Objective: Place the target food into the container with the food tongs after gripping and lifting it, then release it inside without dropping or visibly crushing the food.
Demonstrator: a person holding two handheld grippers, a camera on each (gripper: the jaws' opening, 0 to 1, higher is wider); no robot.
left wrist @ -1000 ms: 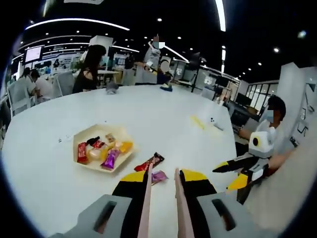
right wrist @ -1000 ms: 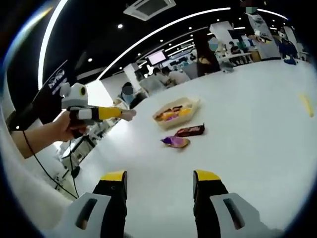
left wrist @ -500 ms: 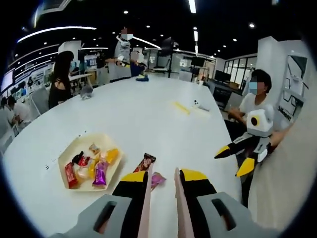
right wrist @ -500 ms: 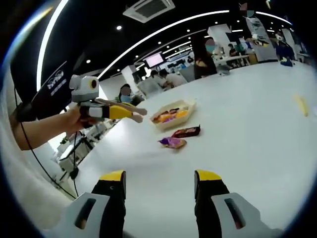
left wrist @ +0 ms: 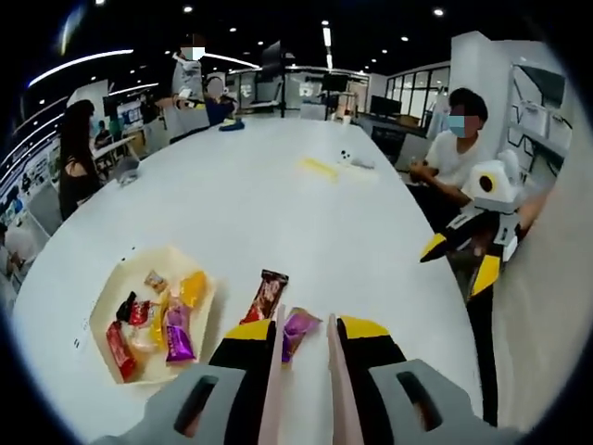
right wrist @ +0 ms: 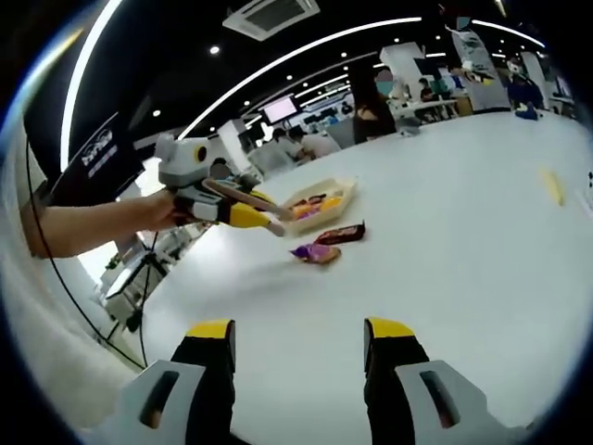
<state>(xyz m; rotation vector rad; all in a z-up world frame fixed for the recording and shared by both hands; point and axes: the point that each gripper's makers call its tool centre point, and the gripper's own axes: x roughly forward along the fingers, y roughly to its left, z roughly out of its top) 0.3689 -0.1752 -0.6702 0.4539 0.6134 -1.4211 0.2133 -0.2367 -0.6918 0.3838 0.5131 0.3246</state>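
My left gripper (left wrist: 308, 326) is shut on a pair of pinkish food tongs (left wrist: 331, 371), whose two arms stand slightly apart. Just past the tong tips a purple-wrapped candy (left wrist: 298, 324) lies on the white table (left wrist: 306, 222). A brown chocolate bar (left wrist: 266, 295) lies just beyond it. To their left sits the cream tray (left wrist: 100, 311) with several wrapped snacks. From the right gripper view, the left gripper (right wrist: 250, 211) hovers just left of the purple candy (right wrist: 315, 252), the bar (right wrist: 339, 234) and the tray (right wrist: 350, 191). My right gripper (right wrist: 301, 329) is open and empty, low over the table; it also hangs at the table's right edge (left wrist: 459, 261).
A masked person (left wrist: 454, 153) sits at the table's right side, behind the right gripper. A yellow item (left wrist: 320, 167) and a small white object (left wrist: 347, 158) lie on the far part of the table. More people stand and sit at its far end.
The left gripper with the tongs has moved toward the snacks and tilted down; the purple candy now lies right at the tong tips. The right gripper has stayed open and nearly still.
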